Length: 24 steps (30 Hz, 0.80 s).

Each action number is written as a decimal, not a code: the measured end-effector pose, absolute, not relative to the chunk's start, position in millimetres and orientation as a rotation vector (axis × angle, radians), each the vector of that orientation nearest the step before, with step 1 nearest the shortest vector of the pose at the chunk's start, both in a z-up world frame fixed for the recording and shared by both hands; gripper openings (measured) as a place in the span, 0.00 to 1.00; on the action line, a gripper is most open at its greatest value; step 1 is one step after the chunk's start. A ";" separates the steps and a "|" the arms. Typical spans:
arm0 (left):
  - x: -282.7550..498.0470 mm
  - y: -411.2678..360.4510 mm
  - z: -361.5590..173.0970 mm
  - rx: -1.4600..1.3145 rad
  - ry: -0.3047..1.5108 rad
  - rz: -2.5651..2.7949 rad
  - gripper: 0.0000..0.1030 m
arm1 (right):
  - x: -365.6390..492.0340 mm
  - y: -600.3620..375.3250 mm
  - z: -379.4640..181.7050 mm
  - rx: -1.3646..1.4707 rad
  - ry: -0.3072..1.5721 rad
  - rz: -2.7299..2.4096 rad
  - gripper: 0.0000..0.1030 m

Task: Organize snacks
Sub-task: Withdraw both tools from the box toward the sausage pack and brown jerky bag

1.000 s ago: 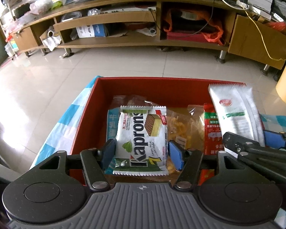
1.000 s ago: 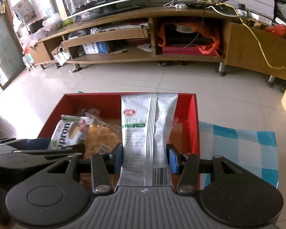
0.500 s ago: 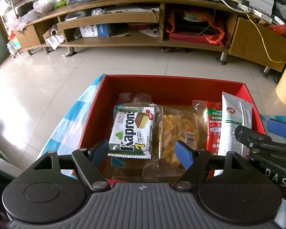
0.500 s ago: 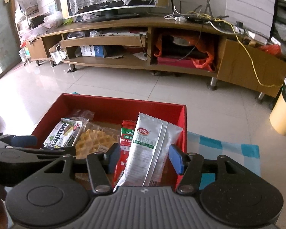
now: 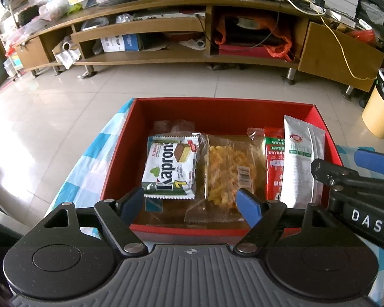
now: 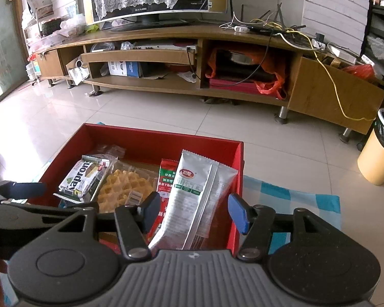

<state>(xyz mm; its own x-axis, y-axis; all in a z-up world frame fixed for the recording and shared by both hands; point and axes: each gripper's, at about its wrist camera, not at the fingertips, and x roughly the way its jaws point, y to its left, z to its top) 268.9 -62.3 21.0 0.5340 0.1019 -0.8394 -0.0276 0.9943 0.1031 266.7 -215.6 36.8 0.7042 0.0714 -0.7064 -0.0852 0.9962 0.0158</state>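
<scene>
My left gripper (image 5: 192, 203) hangs with its jaws spread wide and nothing between them, above the near edge of the red box (image 5: 222, 110). Inside I see the Kaprons wafer pack (image 5: 170, 170) at left, a clear bag of waffles (image 5: 229, 172) beside it, then a red sachet (image 5: 274, 163) and a silver sachet (image 5: 298, 165) against the right wall. From the right wrist, my right gripper (image 6: 194, 213) is likewise spread, its pads either side of the silver sachet (image 6: 192, 199) without pinching it; the box (image 6: 151, 138) sits on a blue checked cloth (image 6: 291, 199).
</scene>
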 end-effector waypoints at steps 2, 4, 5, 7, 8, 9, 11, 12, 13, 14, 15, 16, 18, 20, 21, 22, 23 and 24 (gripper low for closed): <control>265.1 -62.3 21.2 0.080 1.009 0.070 0.83 | 263.9 -216.4 36.8 -0.019 0.788 0.087 0.61; 260.1 -63.8 20.4 0.080 1.019 0.054 0.83 | 259.8 -217.8 36.2 -0.023 0.793 0.090 0.61; 257.9 -64.7 19.5 0.081 1.024 0.047 0.83 | 257.7 -218.3 36.0 -0.027 0.795 0.091 0.61; 252.3 -67.1 17.4 0.088 1.033 0.034 0.83 | 253.1 -219.6 35.4 -0.033 0.800 0.093 0.61; 249.7 -68.6 16.2 0.093 1.037 0.029 0.83 | 250.9 -220.3 35.1 -0.034 0.802 0.094 0.61; 246.9 -69.9 14.5 0.095 1.042 0.024 0.83 | 248.6 -221.3 34.9 -0.035 0.804 0.094 0.61; 239.1 -73.6 9.4 0.095 1.063 0.004 0.84 | 245.2 -224.5 34.2 -0.031 0.811 0.093 0.61; 235.6 -75.5 6.7 0.096 1.075 -0.008 0.84 | 243.7 -226.9 34.2 -0.024 0.816 0.091 0.61; 231.8 -78.6 3.2 0.101 1.088 -0.023 0.84 | 242.1 -229.5 34.3 -0.016 0.818 0.090 0.61; 228.4 -81.1 0.2 0.109 1.097 -0.033 0.84 | 240.4 -232.4 34.9 -0.010 0.820 0.089 0.61; 225.9 -83.1 -1.9 0.116 1.102 -0.036 0.84 | 238.6 -235.0 35.2 -0.008 0.824 0.087 0.61; 223.1 -84.7 -4.0 0.123 1.107 -0.038 0.84 | 237.0 -237.1 35.4 -0.007 0.827 0.085 0.61; 218.9 -85.6 -6.5 0.127 1.116 -0.046 0.84 | 231.7 -243.3 35.0 0.000 0.834 0.084 0.61; 216.4 -84.1 -6.0 0.121 1.120 -0.046 0.84 | 225.7 -248.9 33.2 0.005 0.849 0.094 0.61; 214.9 -83.2 -6.1 0.118 1.121 -0.047 0.84 | 221.4 -252.1 31.6 0.008 0.859 0.102 0.62; 213.6 -81.7 -5.9 0.116 1.122 -0.050 0.84 | 217.0 -255.4 29.7 0.015 0.869 0.109 0.62; 213.2 -80.6 -5.1 0.116 1.123 -0.050 0.85 | 212.3 -259.6 26.6 0.025 0.885 0.118 0.62; 212.2 -79.3 -5.0 0.115 1.124 -0.049 0.85 | 208.8 -263.1 23.7 0.037 0.898 0.126 0.62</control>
<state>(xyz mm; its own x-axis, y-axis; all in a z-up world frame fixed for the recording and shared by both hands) 212.2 -79.3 -5.0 0.4318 0.0190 -0.9018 0.0975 0.9929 0.0676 208.8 -263.1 23.7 0.6167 0.1248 -0.7773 -0.0939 0.9920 0.0848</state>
